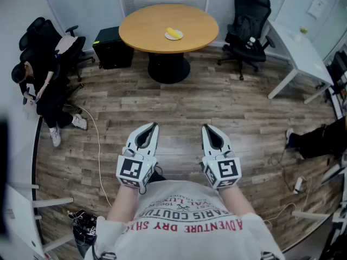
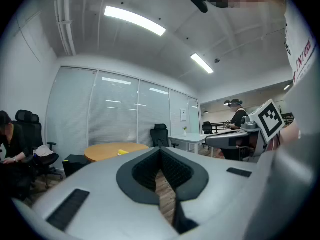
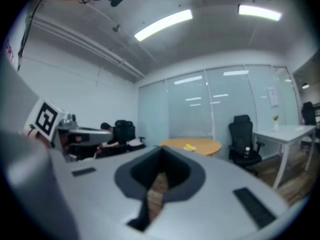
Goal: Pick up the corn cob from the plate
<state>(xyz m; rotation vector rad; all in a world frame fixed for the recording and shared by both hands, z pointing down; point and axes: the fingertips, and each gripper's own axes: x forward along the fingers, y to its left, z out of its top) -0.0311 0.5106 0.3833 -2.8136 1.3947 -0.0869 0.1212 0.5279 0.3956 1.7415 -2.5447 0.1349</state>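
Across bare floor [image 1: 179, 104], corn cob [image 1: 173, 33] on round table [image 1: 142, 28], office chair [image 1: 246, 23] beside; left tongs [image 1: 153, 127], right tongs [image 1: 206, 128] closed, empty

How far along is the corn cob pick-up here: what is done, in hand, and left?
Done: nothing yet; the corn cob lies on the plate on the round table, far across the floor. In hand: nothing; the left gripper and right gripper are held level, jaws together, empty. Left: approach the table, open a gripper, grip the cob and lift it.
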